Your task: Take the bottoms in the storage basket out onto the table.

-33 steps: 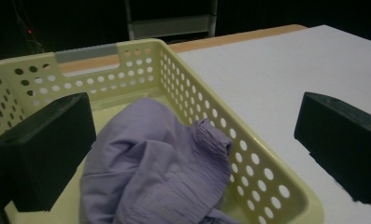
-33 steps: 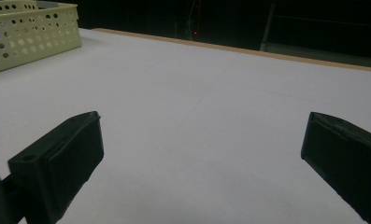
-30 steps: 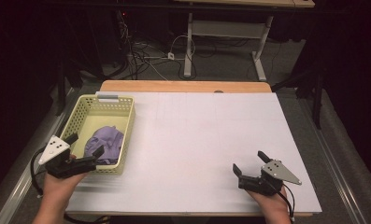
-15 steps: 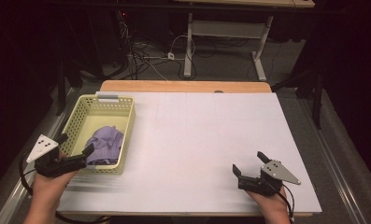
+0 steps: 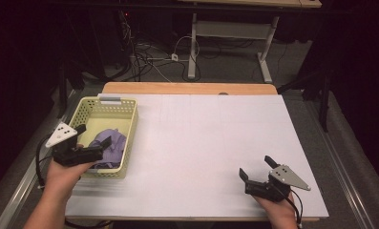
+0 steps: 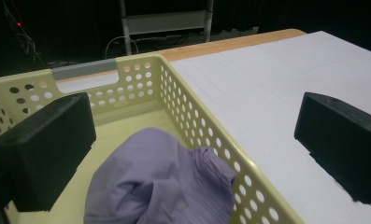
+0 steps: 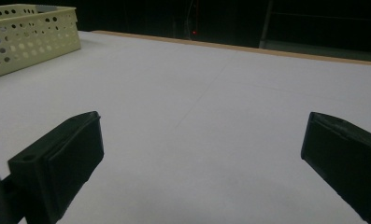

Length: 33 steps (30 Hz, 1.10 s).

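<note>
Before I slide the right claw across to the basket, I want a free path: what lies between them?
Nothing: the high view shows only bare white tabletop between the right claw and the basket.

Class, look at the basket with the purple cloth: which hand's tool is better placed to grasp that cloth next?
Left. The left tool is open at the basket, beside the purple cloth; the right tool sits far across the table.

Bright overhead light on the white table [image 5: 201, 143], dark surroundings, soft low-resolution pictures.

Perforated plastic basket [image 5: 128, 125] w/ soft purple cloth [image 6: 155, 186]; matt white tabletop [image 5: 206, 143], wood edge.
</note>
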Each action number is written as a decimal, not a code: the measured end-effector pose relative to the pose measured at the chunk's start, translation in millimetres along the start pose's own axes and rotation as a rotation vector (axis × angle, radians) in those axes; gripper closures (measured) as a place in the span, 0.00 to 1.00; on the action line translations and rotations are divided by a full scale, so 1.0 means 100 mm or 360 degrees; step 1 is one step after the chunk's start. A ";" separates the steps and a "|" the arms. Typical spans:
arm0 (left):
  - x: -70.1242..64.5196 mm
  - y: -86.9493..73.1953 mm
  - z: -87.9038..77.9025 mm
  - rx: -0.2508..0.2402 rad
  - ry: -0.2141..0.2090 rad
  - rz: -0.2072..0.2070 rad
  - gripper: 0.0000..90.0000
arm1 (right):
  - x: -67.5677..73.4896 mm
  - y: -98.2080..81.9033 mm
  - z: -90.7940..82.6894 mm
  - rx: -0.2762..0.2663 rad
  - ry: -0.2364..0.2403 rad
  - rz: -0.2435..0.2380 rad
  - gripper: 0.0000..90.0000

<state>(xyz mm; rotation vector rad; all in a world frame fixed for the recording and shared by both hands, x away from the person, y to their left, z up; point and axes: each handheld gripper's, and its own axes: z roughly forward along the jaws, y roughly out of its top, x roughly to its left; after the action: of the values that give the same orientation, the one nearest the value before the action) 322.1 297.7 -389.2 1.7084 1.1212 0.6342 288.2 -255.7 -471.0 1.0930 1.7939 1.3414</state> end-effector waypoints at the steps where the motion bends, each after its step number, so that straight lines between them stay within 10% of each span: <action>1: 0.04 0.03 0.07 0.0034 0.0027 -0.0001 0.00 | 0.00 0.00 0.00 0.0000 -0.0001 -0.0001 0.00; 19: 0.29 0.08 0.57 0.0363 0.0044 -0.0123 0.00 | -0.01 -0.01 -0.01 0.0012 -0.0003 0.0008 0.00; 33: 0.33 0.08 0.86 0.0856 0.0077 -0.0110 0.00 | -0.01 -0.01 -0.01 0.0007 0.0007 0.0007 0.00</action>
<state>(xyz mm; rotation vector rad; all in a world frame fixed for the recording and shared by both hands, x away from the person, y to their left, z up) 409.3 289.0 -419.3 2.0978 1.4707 0.3459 288.0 -257.4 -471.8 1.0981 1.7992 1.3442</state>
